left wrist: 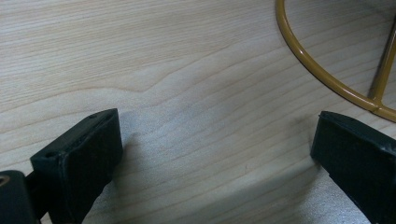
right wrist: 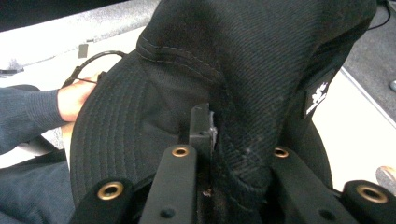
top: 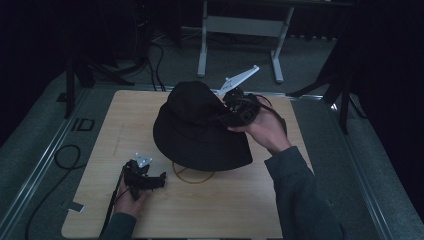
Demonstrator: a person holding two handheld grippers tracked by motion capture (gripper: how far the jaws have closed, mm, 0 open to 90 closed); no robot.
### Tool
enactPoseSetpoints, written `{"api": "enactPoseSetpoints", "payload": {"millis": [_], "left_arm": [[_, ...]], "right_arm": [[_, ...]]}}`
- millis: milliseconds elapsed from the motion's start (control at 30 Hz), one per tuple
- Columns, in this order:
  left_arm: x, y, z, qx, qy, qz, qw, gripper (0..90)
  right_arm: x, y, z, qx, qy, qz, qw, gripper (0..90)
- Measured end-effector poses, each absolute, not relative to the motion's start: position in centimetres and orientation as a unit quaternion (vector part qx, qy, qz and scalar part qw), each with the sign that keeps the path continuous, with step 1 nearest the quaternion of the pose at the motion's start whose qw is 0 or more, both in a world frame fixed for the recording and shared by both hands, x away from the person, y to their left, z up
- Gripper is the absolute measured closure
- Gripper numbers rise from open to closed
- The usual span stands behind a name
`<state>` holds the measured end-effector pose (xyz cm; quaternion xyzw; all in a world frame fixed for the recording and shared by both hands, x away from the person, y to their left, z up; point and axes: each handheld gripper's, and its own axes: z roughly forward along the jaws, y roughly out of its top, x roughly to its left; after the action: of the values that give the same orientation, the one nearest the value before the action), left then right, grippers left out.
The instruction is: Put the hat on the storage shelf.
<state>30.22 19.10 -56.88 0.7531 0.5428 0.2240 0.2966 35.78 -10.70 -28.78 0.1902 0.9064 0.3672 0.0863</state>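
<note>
— Where's the hat?

— Perched over the wire stand, mid-table. My right gripper pinches a fold of its crown, pads pressed on cloth (I think; it's dark).

— And your left?

— My left gripper rests near the stand's ring, jaws spread, empty. The right is nearer.

Black hat; yellow wire stand; pale wood-grain table.
</note>
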Motion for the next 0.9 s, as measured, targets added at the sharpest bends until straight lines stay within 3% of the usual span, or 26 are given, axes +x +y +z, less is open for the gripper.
{"api": "enactPoseSetpoints", "payload": {"millis": [433, 500, 700, 900], "left_arm": [[30.2, 19.1, -56.9, 0.754, 0.542, 0.224, 0.295, 2.4], [30.2, 19.1, -56.9, 0.754, 0.542, 0.223, 0.296, 2.4], [30.2, 19.1, -56.9, 0.755, 0.541, 0.224, 0.296, 2.4], [30.2, 19.1, -56.9, 0.755, 0.541, 0.223, 0.295, 2.4]], "right_arm": [[36.7, -9.4, -30.2, 0.213, 0.911, 0.342, 0.085, 67.6], [37.1, -9.6, -30.8, 0.229, 0.912, 0.328, 0.088, 54.6], [37.3, -9.7, -31.2, 0.254, 0.908, 0.319, 0.092, 37.2], [36.4, -8.8, -30.8, 0.216, 0.911, 0.339, 0.085, 37.4]]}}
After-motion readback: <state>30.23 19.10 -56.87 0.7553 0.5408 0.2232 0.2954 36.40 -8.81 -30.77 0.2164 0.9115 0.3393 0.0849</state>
